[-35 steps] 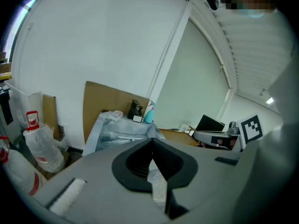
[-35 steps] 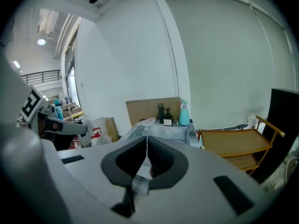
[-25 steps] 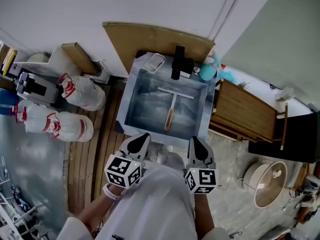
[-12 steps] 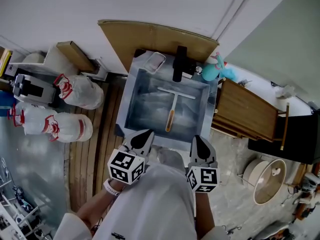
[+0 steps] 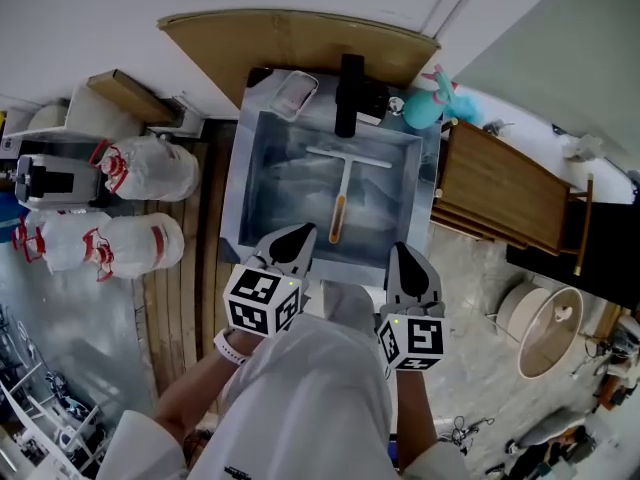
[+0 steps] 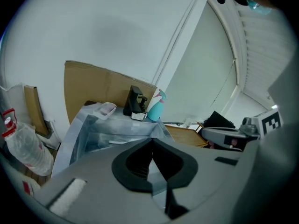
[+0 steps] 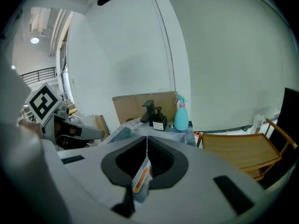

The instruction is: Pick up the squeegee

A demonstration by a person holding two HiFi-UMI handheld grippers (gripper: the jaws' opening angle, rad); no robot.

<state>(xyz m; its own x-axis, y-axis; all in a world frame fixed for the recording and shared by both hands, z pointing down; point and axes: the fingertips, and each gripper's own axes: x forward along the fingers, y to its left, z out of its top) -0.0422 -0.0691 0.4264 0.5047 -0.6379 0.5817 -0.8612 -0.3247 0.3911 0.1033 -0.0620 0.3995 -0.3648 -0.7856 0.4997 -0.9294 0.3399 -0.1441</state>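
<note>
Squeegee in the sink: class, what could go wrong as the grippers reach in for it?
1. Left gripper and right gripper are both shut; unopened, they would probably shove the squeegee aside.
2. It lies flat in the sink, so jaws may slip off its thin handle.
3. A gripper could knock the sink's near rim.

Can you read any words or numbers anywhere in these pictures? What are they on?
No text here can be read.
On the black bottle: a white label, too small to read.
On the white sacks: red marks, too blurred to read.
On the left tongs and right tongs: cubes with black-and-white square patterns, no letters.
</note>
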